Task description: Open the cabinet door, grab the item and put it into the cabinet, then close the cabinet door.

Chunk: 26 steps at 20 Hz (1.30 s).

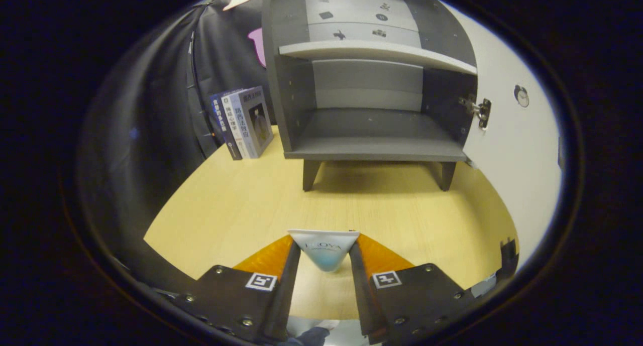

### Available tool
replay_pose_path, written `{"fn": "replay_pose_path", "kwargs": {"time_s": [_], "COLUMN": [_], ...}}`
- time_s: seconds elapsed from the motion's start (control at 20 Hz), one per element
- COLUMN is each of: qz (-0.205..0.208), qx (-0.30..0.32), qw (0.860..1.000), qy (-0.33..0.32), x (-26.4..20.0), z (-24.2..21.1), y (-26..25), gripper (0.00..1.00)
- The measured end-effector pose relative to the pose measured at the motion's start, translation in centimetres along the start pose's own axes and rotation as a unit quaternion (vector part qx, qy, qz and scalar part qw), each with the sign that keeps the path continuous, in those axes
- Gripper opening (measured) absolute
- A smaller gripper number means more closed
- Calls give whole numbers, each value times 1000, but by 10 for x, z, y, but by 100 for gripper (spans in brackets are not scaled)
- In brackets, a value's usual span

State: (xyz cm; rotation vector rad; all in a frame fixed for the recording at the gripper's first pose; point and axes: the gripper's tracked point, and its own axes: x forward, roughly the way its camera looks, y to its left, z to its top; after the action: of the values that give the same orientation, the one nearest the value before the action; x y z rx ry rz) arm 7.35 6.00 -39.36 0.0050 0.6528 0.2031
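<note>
A small grey cabinet (371,110) on short legs stands on the wooden table beyond my fingers. Its white door (517,150) is swung wide open to the right, showing a bare lower compartment under a pale shelf (377,52). A white and pale blue tube (325,249) sits between my fingertips, its flat crimped end facing away from me. My gripper (325,253) is shut on the tube, both fingers pressing its sides, held a little above the table in front of the cabinet.
Several books (243,122) stand upright just left of the cabinet, against the dark cloth wall. The light wooden table (236,205) stretches between my fingers and the cabinet legs. A metal hinge (479,110) sticks out at the cabinet's right edge.
</note>
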Motion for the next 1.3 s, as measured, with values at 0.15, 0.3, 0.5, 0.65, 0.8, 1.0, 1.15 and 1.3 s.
{"fn": "replay_pose_path", "kwargs": {"time_s": [0.15,0.3,0.5,0.65,0.8,1.0,1.15,1.3], "qz": [-3,-6,-4,-6,-9,-9,-13,-16], "qx": [-10,-17,-26,-33,-27,-12,-6,-2], "qw": [999,996,986,977,970,965,966,969], "qy": [-42,-89,-163,-210,-243,-261,-258,-248], "x": [-28,-55,-81,-82,-67,-32,-7,20], "z": [57,119,211,273,324,369,384,391], "y": [-5,-10,-17,-28,-42,-57,-67,-75], "gripper": [54,54,54,54,54,54,54,54]}}
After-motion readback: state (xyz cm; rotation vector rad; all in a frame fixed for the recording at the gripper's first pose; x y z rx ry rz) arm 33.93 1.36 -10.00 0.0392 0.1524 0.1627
